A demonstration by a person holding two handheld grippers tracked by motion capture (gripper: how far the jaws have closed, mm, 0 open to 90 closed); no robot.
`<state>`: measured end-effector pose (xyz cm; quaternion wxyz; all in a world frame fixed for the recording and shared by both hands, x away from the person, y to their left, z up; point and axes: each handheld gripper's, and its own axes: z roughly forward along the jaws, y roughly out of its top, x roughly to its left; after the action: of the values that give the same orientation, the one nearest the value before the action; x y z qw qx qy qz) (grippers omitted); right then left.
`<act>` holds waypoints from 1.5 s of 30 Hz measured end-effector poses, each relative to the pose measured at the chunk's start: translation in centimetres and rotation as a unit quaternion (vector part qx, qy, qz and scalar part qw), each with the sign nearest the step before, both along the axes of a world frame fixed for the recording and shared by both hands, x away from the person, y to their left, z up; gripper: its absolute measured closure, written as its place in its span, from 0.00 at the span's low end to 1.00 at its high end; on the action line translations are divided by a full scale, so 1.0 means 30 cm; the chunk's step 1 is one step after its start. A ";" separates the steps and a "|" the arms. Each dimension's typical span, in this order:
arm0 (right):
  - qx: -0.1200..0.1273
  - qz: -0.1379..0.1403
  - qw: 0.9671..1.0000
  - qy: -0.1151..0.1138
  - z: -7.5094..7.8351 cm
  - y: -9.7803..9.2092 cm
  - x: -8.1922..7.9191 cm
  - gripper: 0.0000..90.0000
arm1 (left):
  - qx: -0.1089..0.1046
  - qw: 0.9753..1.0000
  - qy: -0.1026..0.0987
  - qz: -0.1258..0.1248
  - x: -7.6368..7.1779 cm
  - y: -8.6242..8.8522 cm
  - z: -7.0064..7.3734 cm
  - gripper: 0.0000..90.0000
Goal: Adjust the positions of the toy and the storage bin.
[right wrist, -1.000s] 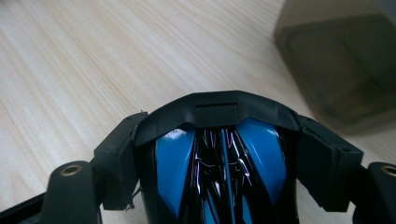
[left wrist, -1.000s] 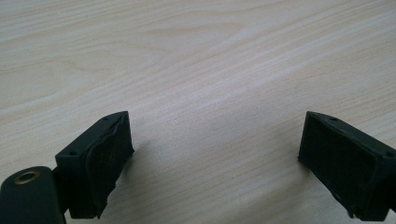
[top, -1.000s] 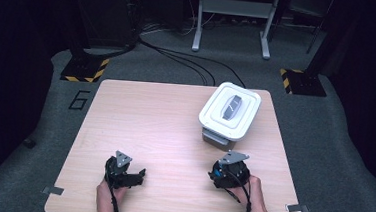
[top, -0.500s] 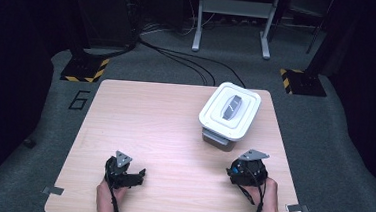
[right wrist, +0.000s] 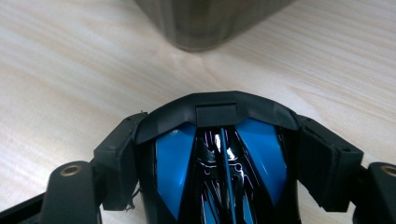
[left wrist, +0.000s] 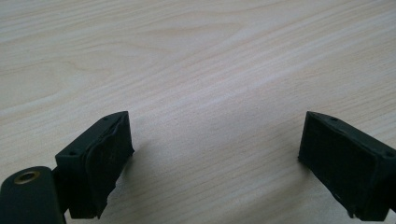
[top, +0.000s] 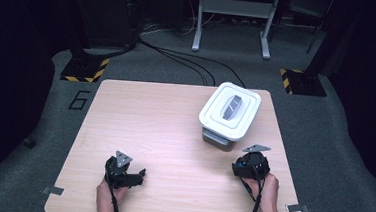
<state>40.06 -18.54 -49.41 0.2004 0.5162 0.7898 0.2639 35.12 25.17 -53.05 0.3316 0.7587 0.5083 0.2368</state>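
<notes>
Your right gripper, jaws clamping a blue-black toy car, has moved right, nearing the lidded container; left gripper jaws wide.

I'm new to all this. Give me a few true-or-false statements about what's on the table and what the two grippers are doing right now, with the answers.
1. The right gripper is shut on a black and blue object. True.
2. The left gripper holds a cup. False: its fingers stand wide apart over bare table, holding nothing.
3. The white lidded container sits toward the far right of the table. True.
4. The container's lid lies off beside it. False: the lid sits on top of the container.
5. In the right gripper view, the container's dark base is just ahead of the held object. True.
</notes>
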 end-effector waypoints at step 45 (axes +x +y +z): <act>0.084 0.020 0.994 -0.066 0.055 -0.143 -0.062 0.05 | -0.002 1.000 0.001 -0.001 0.001 0.001 0.000 0.11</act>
<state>38.20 -22.83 -47.77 0.2029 0.4963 0.7602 0.3669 35.14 25.20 -53.06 0.3327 0.7588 0.5082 0.2349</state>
